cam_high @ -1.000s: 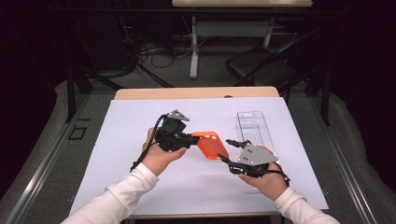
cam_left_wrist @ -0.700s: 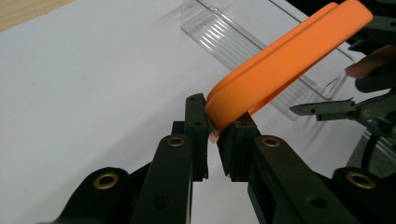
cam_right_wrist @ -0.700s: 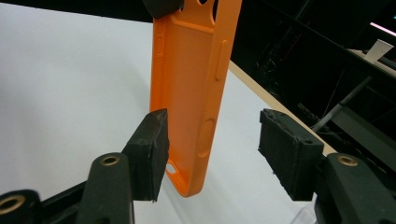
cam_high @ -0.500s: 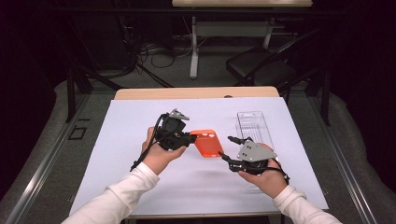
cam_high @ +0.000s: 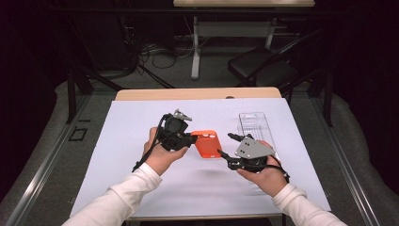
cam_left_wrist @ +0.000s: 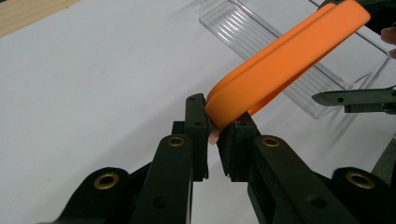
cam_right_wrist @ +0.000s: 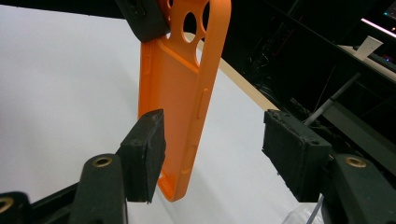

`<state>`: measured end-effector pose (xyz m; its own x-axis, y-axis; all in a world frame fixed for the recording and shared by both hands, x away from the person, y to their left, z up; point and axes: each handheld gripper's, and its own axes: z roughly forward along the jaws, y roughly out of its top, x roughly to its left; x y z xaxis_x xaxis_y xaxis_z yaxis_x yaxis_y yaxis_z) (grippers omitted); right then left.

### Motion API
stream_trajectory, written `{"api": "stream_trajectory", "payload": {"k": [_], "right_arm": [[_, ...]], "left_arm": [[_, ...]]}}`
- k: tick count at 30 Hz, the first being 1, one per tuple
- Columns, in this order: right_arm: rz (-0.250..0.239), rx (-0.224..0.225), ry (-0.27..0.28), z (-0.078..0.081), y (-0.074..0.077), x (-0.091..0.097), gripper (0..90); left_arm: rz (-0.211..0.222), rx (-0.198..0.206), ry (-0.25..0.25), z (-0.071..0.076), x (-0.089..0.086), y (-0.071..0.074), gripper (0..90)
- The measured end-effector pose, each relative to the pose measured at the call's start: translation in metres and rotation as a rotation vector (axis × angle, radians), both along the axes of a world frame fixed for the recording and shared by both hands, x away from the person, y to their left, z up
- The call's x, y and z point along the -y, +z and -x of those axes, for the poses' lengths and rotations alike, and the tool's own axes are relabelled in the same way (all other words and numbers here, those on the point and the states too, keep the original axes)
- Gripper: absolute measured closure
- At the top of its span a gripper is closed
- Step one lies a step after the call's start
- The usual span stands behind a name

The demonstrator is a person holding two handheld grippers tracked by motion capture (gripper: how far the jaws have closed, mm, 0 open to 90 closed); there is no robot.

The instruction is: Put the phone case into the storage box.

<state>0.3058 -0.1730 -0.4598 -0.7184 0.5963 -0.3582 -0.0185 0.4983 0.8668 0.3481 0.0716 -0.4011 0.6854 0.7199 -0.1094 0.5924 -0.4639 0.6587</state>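
An orange phone case (cam_high: 207, 142) hangs above the white table cover, and my left gripper (cam_high: 192, 138) is shut on its left end. In the left gripper view the pads (cam_left_wrist: 198, 126) pinch the case's edge (cam_left_wrist: 285, 60) and my left gripper (cam_left_wrist: 214, 135) points across the table. My right gripper (cam_high: 226, 144) sits at the case's right end and is open; its jaws have just been opening. In the right gripper view the case (cam_right_wrist: 177, 93) stands in the gap of my right gripper (cam_right_wrist: 219, 154), close beside one pad (cam_right_wrist: 144, 154) and well apart from the other.
A clear plastic box (cam_high: 254, 123) lies on the white cover (cam_high: 141, 117) just behind my right hand, also seen as the clear box (cam_left_wrist: 261, 32). The table's wooden far edge (cam_high: 197, 93) meets a dark floor with a chair and cables.
The right gripper's jaws have spread off the orange case and the right hand has shifted slightly. The case, tilted before, now lies flatter in the left gripper, which stayed put.
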Motion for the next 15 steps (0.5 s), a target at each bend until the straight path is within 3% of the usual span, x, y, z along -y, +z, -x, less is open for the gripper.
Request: {"api": "stream_trajectory", "payload": {"k": [15], "right_arm": [[0.024, 0.019, -0.013, -0.006, 0.017, -0.008, 39.0]], "left_arm": [[-0.057, -0.010, 0.011, -0.006, 0.006, -0.001, 82.6]]}}
